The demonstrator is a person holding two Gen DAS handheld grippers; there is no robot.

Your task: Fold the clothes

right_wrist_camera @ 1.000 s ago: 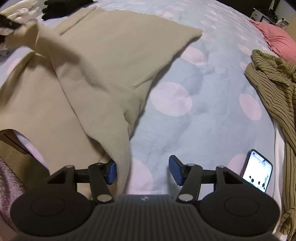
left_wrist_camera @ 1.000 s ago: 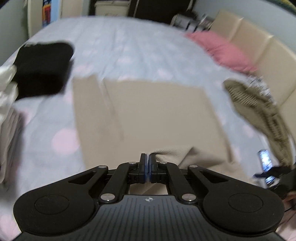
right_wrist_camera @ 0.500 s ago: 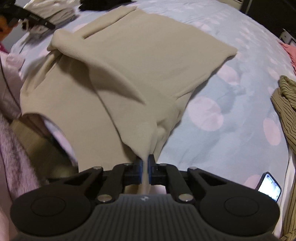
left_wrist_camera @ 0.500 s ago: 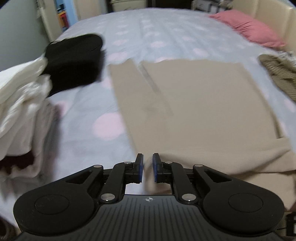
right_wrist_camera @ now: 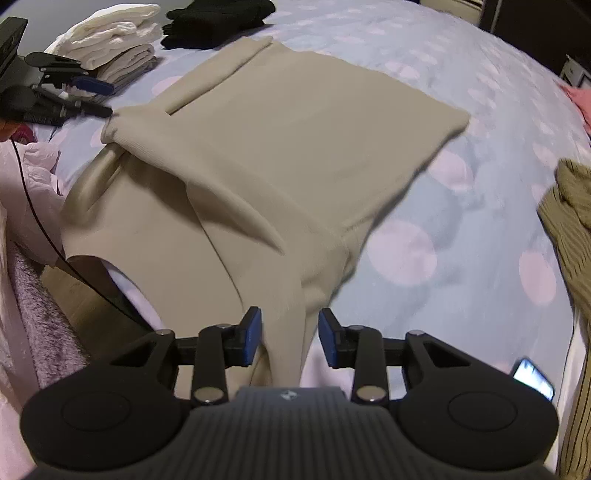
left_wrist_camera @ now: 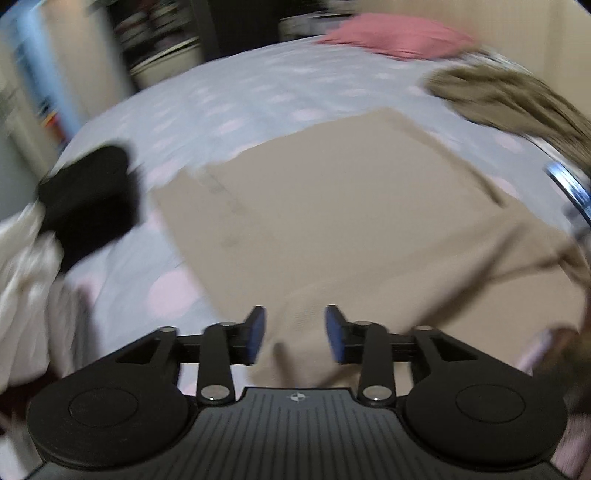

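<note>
Here both grippers are letting go of the plain beige knit garment (right_wrist_camera: pixel 280 147), which is lying spread across the pale blue bedspread dotted with pink circles (right_wrist_camera: pixel 461 229), its near part folded back over the flat body. The right gripper (right_wrist_camera: pixel 289 338) is hanging over the near edge of the bed; its blue-padded jaws have just been opening, and a narrow hanging fold of the beige cloth is passing between them without either pad pressing on it, so the cloth looks released rather than gripped. The left gripper (left_wrist_camera: pixel 294 334) is doing the same over the other near corner: its jaws have just been parting, cloth is lying beneath and between them, and the pads are standing clear of it. The left view is smeared, so finer detail is hard to read there.

Dropping both corners together is probably meant to lay the fold down evenly, keeping the edges square. The folded black garment (right_wrist_camera: pixel 218 22) and the stack of folded white and grey clothes (right_wrist_camera: pixel 118 40) are sitting at the far left side of the bed, seemingly as the finished pile, well apart from the working area. The rumpled olive striped garment (right_wrist_camera: pixel 569 236) is waiting on the right, likely next in line. A smartphone with a lit screen (right_wrist_camera: pixel 533 376) is lying near the bed's edge, just right of the right gripper.
</note>
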